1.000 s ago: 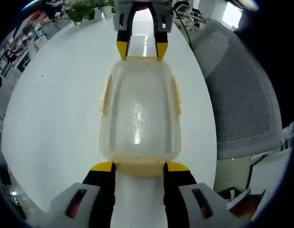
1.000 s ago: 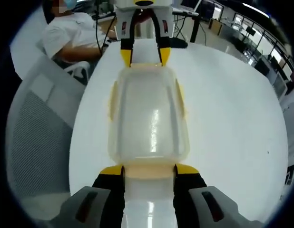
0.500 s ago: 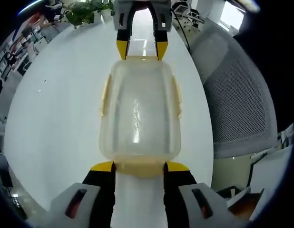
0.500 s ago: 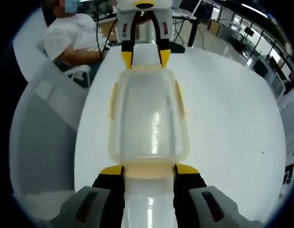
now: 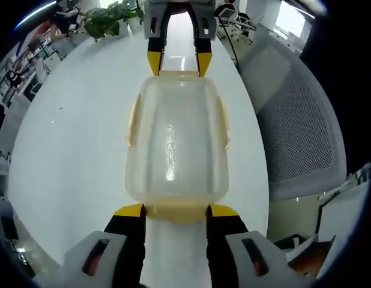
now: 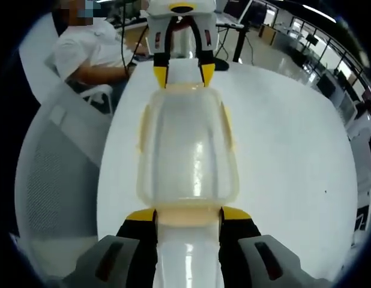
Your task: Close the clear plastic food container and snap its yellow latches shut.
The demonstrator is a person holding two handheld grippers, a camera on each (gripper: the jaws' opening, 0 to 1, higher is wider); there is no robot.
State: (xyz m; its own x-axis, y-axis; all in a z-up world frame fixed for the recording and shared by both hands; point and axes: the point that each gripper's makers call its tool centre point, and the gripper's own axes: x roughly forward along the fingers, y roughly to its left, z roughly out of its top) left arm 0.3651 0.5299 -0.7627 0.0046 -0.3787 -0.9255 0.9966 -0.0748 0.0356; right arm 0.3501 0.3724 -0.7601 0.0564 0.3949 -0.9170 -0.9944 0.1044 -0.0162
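White round table (image 5: pixel 71 156) (image 6: pixel 293 156) beneath; grey mesh chair (image 5: pixel 299 132) (image 6: pixel 53 174) beside it; seated person in white shirt (image 6: pixel 89 51) beyond chair

Clear plastic food container (image 5: pixel 175 141) (image 6: pixel 187 150) lying on table, lid on, long axis running straight from one gripper to other; yellow latches on long sides (image 5: pixel 132 120) (image 6: pixel 227 123)

Left gripper (image 5: pixel 176 210) (image 6: pixel 183 73) at one short end, right gripper (image 6: pixel 187 214) (image 5: pixel 177 62) at opposite end, facing each other; each gripper's jaws spread apart, yellow tips touching container's end latch, pinching nothing
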